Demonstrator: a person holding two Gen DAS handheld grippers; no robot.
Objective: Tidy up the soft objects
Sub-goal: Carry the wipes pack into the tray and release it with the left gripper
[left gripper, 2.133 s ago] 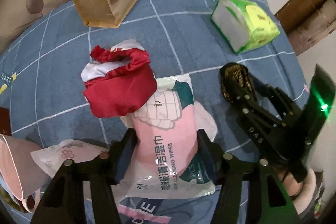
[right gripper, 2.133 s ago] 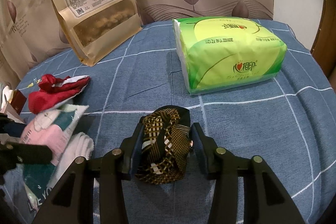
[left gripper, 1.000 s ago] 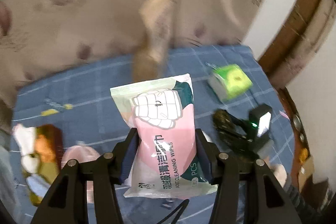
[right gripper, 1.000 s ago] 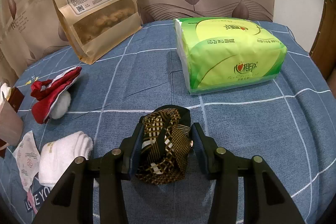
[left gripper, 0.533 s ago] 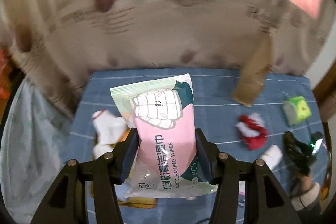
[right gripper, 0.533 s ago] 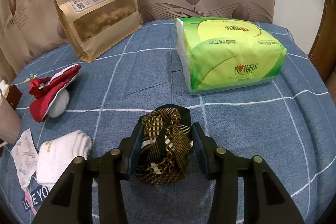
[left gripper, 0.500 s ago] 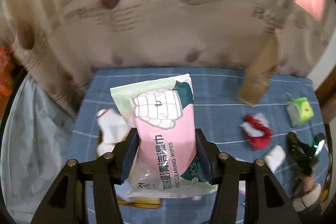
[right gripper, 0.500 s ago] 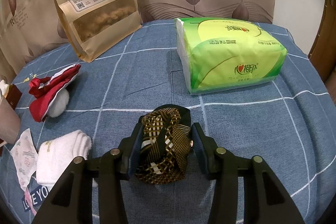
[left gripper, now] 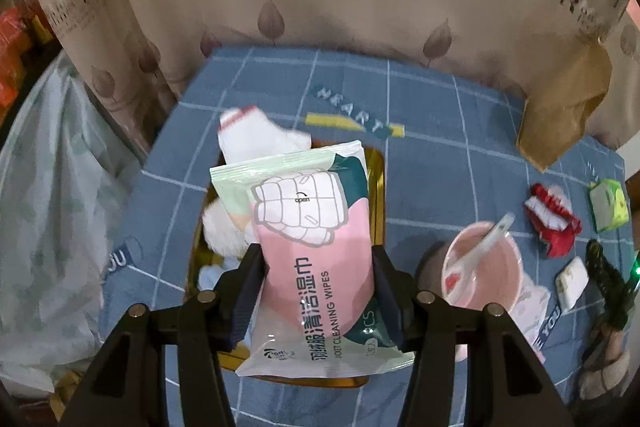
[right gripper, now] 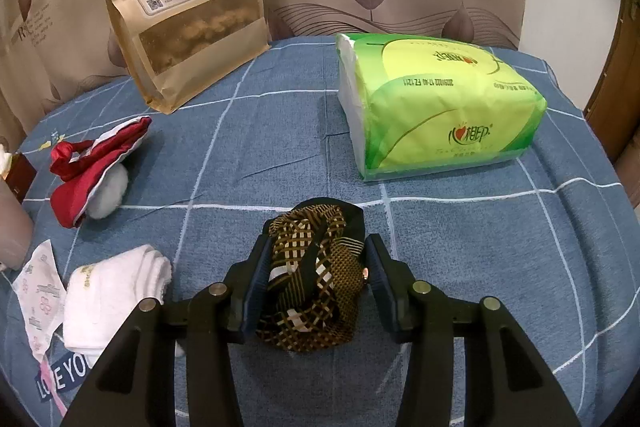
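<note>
My left gripper (left gripper: 316,267) is shut on a pink pack of wet wipes (left gripper: 312,239), held in the air above a gold-lined box (left gripper: 378,187) at the table's left end. White socks (left gripper: 256,139) lie in that box. In the right wrist view my right gripper (right gripper: 314,267) is shut on a black and gold checked cloth (right gripper: 312,271) that rests on the blue tablecloth (right gripper: 272,147). A red and white pouch (right gripper: 96,163) and a folded white sock (right gripper: 108,295) lie to its left. The right gripper also shows far right in the left wrist view, as a dark shape (left gripper: 608,279).
A green tissue pack (right gripper: 436,103) lies behind the right gripper, a brown paper snack bag (right gripper: 184,7) stands against the curtain. A pink cup with a spoon (left gripper: 480,263) stands right of the box. A small printed sachet (right gripper: 40,291) lies at the left. The table's left edge (left gripper: 160,147) drops to a pale bag.
My left gripper carried the wipes pack leftward over the table and lower, from above the socks and pouch to above the gold-lined box. The right gripper and its cloth stayed put.
</note>
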